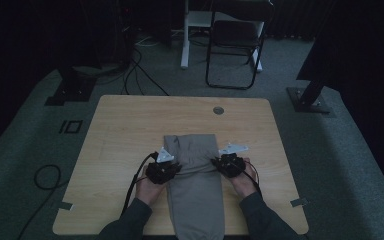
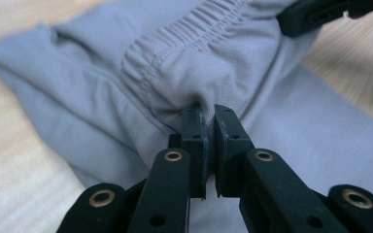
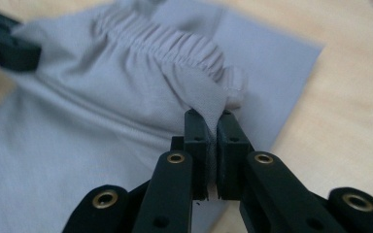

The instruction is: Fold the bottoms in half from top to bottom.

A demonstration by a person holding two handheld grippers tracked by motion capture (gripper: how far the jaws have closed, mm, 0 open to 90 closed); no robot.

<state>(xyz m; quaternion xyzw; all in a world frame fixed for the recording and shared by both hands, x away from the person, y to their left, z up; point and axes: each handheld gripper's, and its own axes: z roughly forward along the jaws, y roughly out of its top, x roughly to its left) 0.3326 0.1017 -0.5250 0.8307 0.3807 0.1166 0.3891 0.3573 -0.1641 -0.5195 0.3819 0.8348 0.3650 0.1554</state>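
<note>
The grey trousers (image 1: 195,185) lie along the bench (image 1: 120,130) toward its near edge. The left gripper (image 2: 206,114) and right gripper (image 3: 209,119) each pinch the elastic waistband's ends, jaws nearly closed on fabric.

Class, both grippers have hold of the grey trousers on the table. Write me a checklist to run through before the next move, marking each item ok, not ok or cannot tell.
1. Left gripper jaws shut on the trousers near the elastic waistband: ok.
2. Right gripper jaws shut on the waistband's other end: ok.
3. Both grips level with each other: ok.
4. Trousers fully on the wooden table: not ok, they run over the near edge.
5. Only one fabric layer pinched: cannot tell.
</note>
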